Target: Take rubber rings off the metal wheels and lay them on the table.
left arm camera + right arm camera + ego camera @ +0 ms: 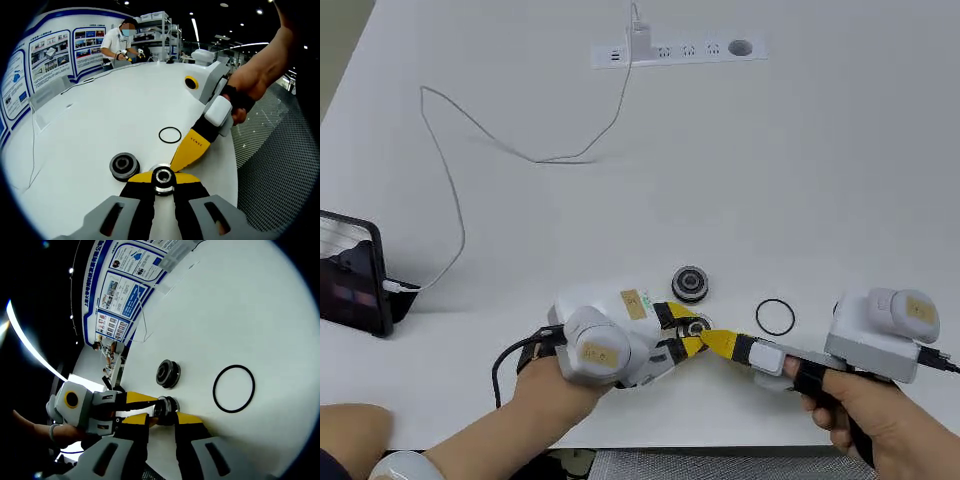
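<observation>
My left gripper [686, 333] [163, 176] is shut on a small metal wheel [696, 327] [163, 177] [166, 408], just above the table near its front edge. My right gripper [710, 343] [167, 419] comes in from the right. Its yellow fingertips [191, 146] press against that same wheel's rim. I cannot tell whether a rubber ring sits between them. A second wheel [690, 283] [124, 165] [168, 373], with a dark rim, lies flat just beyond. One loose black rubber ring [775, 317] [170, 135] [234, 388] lies on the table to the right.
The white table [770, 170] stretches far ahead. A power strip [677, 50] lies at the back, with a thin cable [455, 200] running to a dark device [352, 272] at the left edge. In the left gripper view a person stands far off.
</observation>
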